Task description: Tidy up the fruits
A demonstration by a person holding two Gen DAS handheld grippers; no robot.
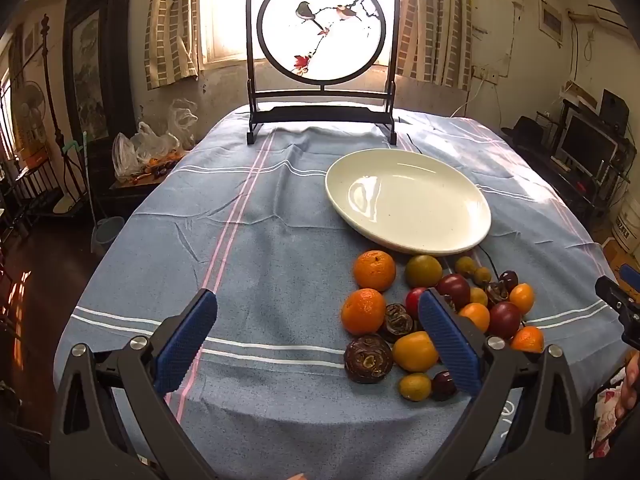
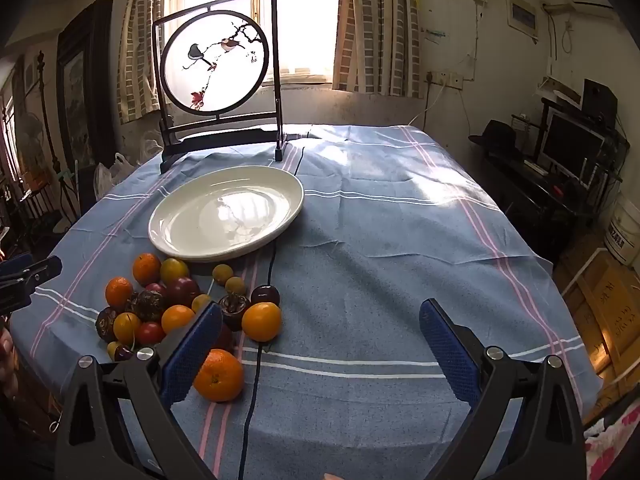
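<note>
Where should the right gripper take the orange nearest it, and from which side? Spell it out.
Take the orange across its widest middle, coming down from above and from its open right side. It is round, so a grip off the middle would probably slip. It lies apart at the near edge of the fruit pile, with bare tablecloth to its right. The right gripper is already wide open.

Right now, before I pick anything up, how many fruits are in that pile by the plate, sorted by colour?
Orange fruits: 6
Yellow-green fruits: 5
Red to dark purple fruits: 6 (one shows only in the right wrist view)
Brown wrinkled fruits: 3
Total: 20
</note>
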